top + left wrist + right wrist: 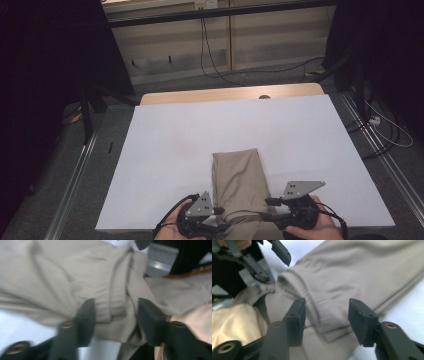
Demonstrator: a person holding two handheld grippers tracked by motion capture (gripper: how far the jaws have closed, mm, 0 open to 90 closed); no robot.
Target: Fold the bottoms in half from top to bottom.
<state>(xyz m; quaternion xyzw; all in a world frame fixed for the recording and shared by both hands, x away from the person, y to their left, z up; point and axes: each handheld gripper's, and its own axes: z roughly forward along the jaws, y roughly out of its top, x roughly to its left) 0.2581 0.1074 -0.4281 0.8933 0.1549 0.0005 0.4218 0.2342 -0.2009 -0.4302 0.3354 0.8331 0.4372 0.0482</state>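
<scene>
Both grippers, left and right, fingers released, straddle the beige garment at the table's near edge.

A plain beige garment lies on a white table with a light wood edge. Both grippers are black with grey plates; the floor is grey.

The right gripper is seen with its jaws parted over the ribbed hem of a beige garment, which is spread on the white table. The left gripper is glimpsed beyond.
</scene>
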